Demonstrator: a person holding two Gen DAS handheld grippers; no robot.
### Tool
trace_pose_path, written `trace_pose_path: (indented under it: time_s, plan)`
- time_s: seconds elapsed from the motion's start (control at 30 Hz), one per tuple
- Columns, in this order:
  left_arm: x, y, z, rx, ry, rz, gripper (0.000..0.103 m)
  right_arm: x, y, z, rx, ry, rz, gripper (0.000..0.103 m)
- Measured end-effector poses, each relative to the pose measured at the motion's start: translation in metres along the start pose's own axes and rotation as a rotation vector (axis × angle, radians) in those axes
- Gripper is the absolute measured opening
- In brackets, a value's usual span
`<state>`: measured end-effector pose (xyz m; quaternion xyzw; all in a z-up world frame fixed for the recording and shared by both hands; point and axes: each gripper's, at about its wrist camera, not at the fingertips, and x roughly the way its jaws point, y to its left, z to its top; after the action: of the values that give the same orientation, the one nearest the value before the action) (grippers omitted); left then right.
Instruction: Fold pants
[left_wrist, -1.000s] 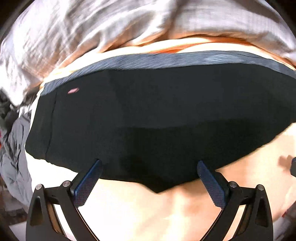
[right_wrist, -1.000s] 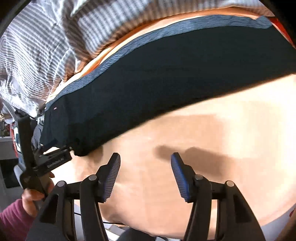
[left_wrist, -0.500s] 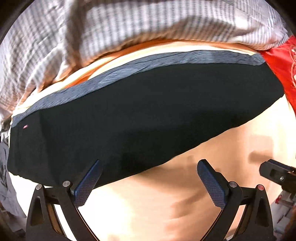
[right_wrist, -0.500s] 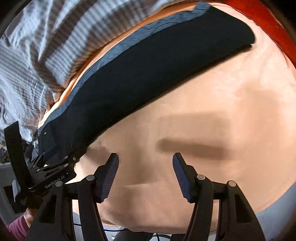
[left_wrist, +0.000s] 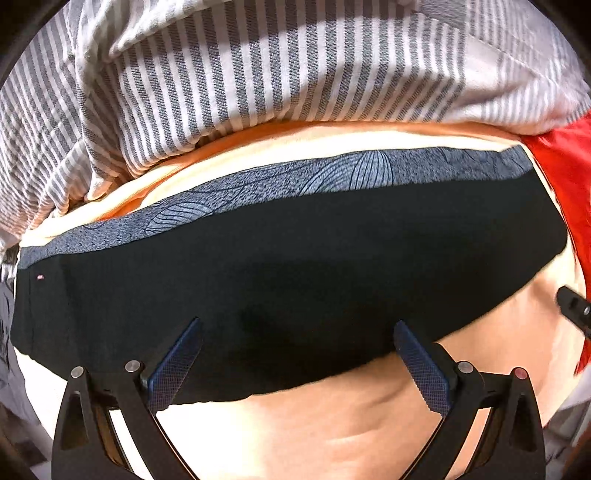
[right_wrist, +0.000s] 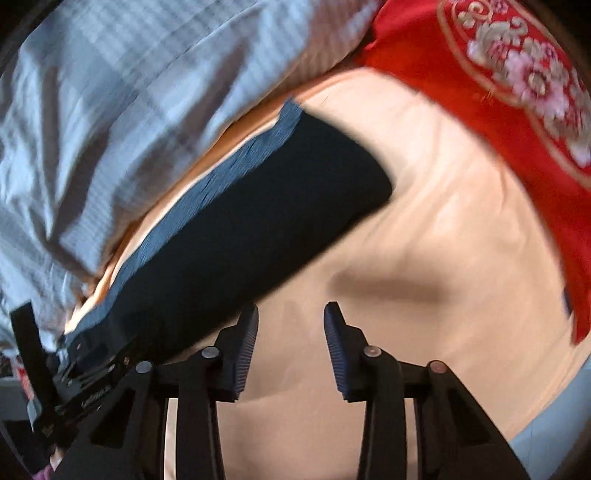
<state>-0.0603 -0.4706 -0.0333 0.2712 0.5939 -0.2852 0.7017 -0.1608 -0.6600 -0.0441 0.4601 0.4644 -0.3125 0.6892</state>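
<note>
The black pants (left_wrist: 295, 266) lie folded in a long flat band on the peach bed sheet (left_wrist: 332, 424), with a blue patterned strip (left_wrist: 332, 173) along the far edge. My left gripper (left_wrist: 295, 354) is open and empty, its fingers just over the pants' near edge. In the right wrist view the pants (right_wrist: 258, 229) run diagonally from lower left to upper centre. My right gripper (right_wrist: 290, 339) is open and empty over bare sheet (right_wrist: 424, 332), to the right of the pants. The left gripper's body (right_wrist: 85, 384) shows at the lower left there.
A grey-and-white striped blanket (left_wrist: 258, 66) is bunched behind the pants. A red embroidered cloth (right_wrist: 517, 92) lies to the right, also showing in the left wrist view (left_wrist: 565, 166). The right gripper's tip (left_wrist: 574, 306) shows at the right edge.
Both views have swung to the right along the pants. The left gripper has come closer over the near edge. The right gripper's jaws have narrowed somewhat, and the red cloth has come into view.
</note>
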Motion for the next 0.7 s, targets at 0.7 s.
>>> trace_pose_path:
  time_s: [0.7]
  plan:
    - [0.034,-0.017,0.003,-0.070,0.067,0.094,0.103,0.007,-0.041,0.073,-0.013,-0.111,-0.038,0.031]
